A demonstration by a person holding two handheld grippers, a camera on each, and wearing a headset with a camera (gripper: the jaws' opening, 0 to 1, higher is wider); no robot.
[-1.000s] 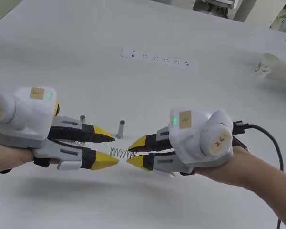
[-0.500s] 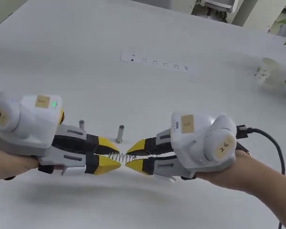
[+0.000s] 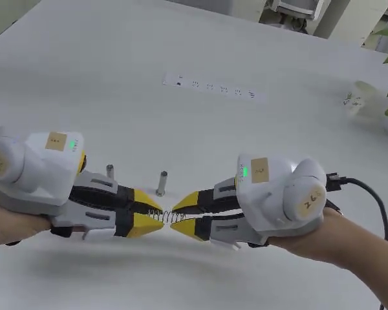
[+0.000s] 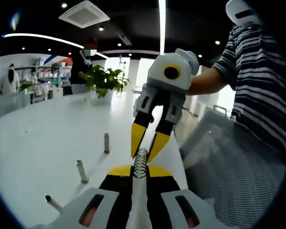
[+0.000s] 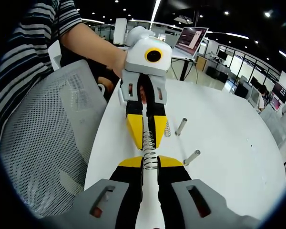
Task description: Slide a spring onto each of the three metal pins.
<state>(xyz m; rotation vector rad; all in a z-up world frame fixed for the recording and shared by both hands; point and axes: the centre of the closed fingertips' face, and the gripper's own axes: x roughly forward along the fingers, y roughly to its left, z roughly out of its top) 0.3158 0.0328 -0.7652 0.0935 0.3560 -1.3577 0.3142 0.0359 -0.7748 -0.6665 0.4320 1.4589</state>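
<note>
Jaws of the left gripper (image 3: 152,216) and right gripper (image 3: 181,216) each pinch one end of the spring (image 3: 169,217), just above the desk (image 3: 246,51). The pins (image 3: 161,183) look bare, I think. Next, one side lets go and the other lines the spring over a pin.

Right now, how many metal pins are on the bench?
3, seen in a row in the left gripper view: the farthest pin, the middle pin, and the nearest pin at the view's lower left.
</note>
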